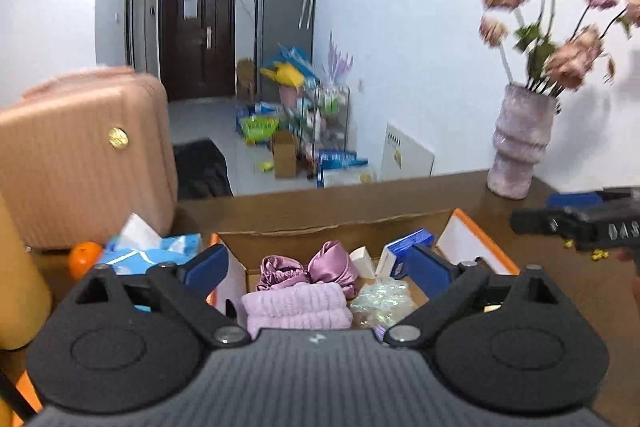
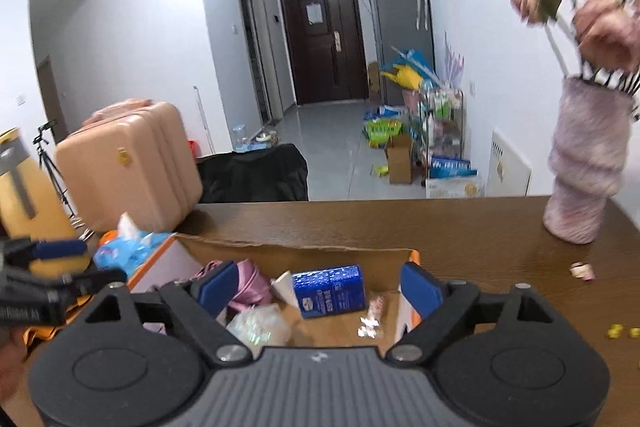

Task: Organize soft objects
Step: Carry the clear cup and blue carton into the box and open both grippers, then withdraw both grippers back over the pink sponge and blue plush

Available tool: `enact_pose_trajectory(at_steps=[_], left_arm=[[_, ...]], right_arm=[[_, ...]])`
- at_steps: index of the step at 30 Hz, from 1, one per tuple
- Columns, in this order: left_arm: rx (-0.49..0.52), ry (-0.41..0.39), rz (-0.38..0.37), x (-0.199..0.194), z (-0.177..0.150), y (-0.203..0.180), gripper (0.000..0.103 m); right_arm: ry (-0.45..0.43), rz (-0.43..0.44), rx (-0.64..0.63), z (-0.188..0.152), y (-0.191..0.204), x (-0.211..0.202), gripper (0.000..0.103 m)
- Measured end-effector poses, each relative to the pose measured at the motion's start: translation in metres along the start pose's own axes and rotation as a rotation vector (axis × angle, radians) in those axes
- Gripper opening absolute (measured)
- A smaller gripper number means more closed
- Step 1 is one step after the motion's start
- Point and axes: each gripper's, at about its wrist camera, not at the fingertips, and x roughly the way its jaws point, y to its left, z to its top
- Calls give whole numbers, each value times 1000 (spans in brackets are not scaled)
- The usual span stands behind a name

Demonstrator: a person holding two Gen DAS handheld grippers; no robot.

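Observation:
An open cardboard box (image 1: 328,227) (image 2: 304,251) sits on the brown table. Inside lie a folded lilac towel (image 1: 298,309), a purple satin cloth (image 1: 316,263) (image 2: 250,283), a clear crinkly bag (image 1: 382,299) (image 2: 260,325) and a blue packet (image 1: 412,243) (image 2: 330,289). My left gripper (image 1: 316,267) is open and empty above the box's left part; it also shows in the right wrist view (image 2: 52,267). My right gripper (image 2: 320,287) is open and empty above the box's right part; it also shows in the left wrist view (image 1: 576,223).
A blue tissue pack (image 1: 156,251) (image 2: 128,247), an orange (image 1: 84,259) and a pink suitcase (image 1: 80,163) stand left of the box. A pink vase with flowers (image 1: 520,143) (image 2: 584,167) stands at the back right. Small wrapped sweets (image 2: 582,271) lie on the table (image 2: 480,227).

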Motion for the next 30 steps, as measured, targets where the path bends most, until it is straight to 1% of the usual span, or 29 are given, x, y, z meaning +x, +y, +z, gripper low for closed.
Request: enact_pose_trajectory(at_steps=[3, 5, 8, 11, 13, 15, 17, 20, 22, 25, 28, 29, 30], left_arm=[[18, -39, -2, -34, -5, -5, 102], [33, -56, 9, -53, -9, -8, 102], [21, -83, 31, -81, -18, -8, 102], [3, -107, 38, -106, -38, -7, 103], [0, -99, 63, -119, -55, -7, 103], [-3, -95, 70, -134, -74, -7, 103], [-5, -83, 69, -146, -92, -9, 103], [-11, -68, 57, -166, -120, -15, 103], [-30, -64, 47, -176, -137, -19, 103], [-81, -35, 21, -188, -167, -22, 103], [-117, 56, -12, -184, -191, -28, 103], [-105, 91, -14, -180, -196, -32, 103], [-93, 107, -11, -176, -199, -34, 103]], right_arm=[[-13, 11, -47, -12, 9, -37, 89], [-26, 10, -67, -19, 14, -61, 90], [-60, 12, -73, -31, 23, -94, 92], [-114, 26, -81, -54, 33, -129, 97], [-141, 45, -91, -71, 38, -150, 98], [-160, 49, -109, -95, 43, -169, 98], [-163, 39, -129, -118, 48, -185, 99], [-143, 33, -140, -150, 50, -200, 99], [-135, 30, -119, -167, 50, -206, 99], [-128, 37, -45, -194, 46, -214, 99], [-117, 46, 53, -215, 32, -217, 99], [-112, 46, 95, -222, 24, -217, 99], [-104, 49, 117, -225, 18, -216, 98]])
